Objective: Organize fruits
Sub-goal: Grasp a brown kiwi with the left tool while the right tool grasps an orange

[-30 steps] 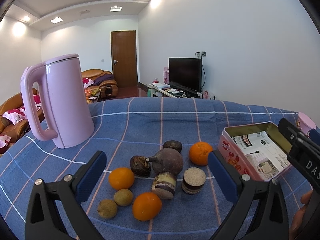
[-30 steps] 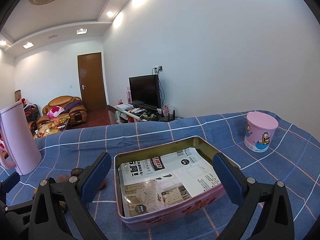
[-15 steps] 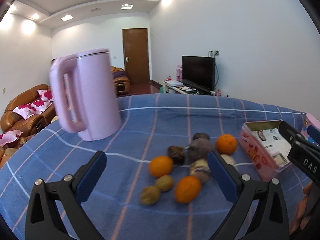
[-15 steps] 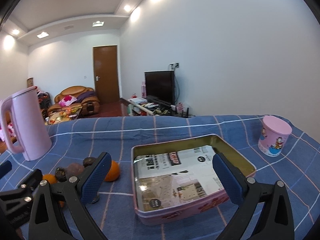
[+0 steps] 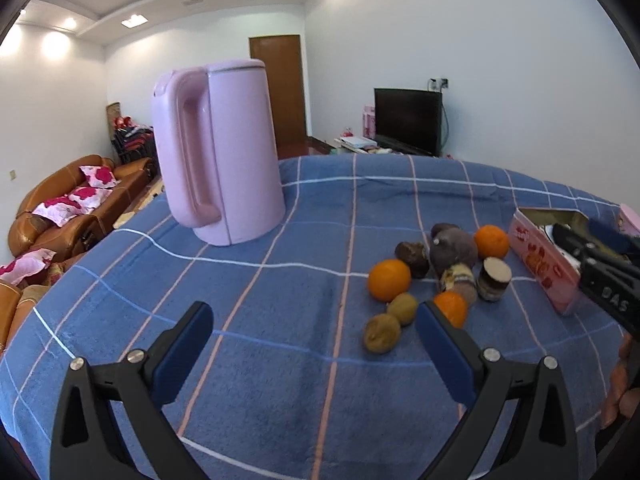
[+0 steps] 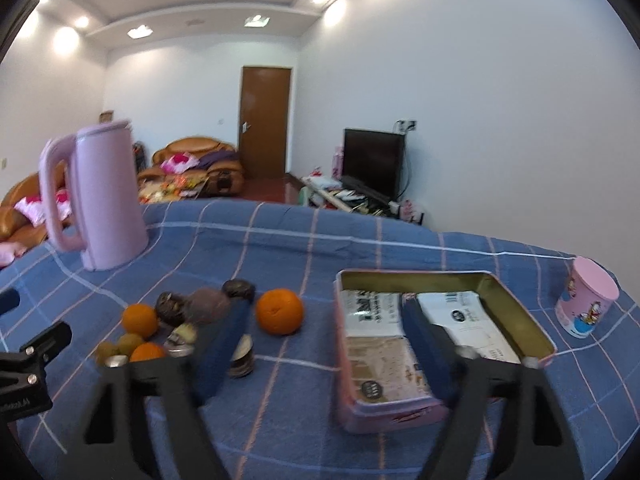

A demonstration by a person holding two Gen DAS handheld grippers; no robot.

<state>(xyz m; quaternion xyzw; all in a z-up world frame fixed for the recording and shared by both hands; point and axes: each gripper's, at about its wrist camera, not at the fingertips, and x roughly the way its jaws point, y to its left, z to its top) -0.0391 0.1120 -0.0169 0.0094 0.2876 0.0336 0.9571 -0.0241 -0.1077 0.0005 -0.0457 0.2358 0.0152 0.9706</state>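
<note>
Left wrist view: left tongs (image 5: pixel 312 322) spread wide, nothing between them, above the blue checked surface (image 5: pixel 280 300). Fruit pile (image 5: pixel 436 276) lies ahead to the right, beside the pink tin (image 5: pixel 544 264); pink kettle (image 5: pixel 218 152) stands behind.

Right wrist view: right tongs (image 6: pixel 324 324) closing, empty, straddling the tin's (image 6: pixel 392 416) left wall; one orange (image 6: pixel 279 311) lies just left.

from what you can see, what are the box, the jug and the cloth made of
Box: likely tin, its gold inner walls gleam, pink printed outside. Jug: probably plastic, smooth matte lilac with a moulded handle. Cloth: woven fabric, soft blue check that wrinkles.
</note>
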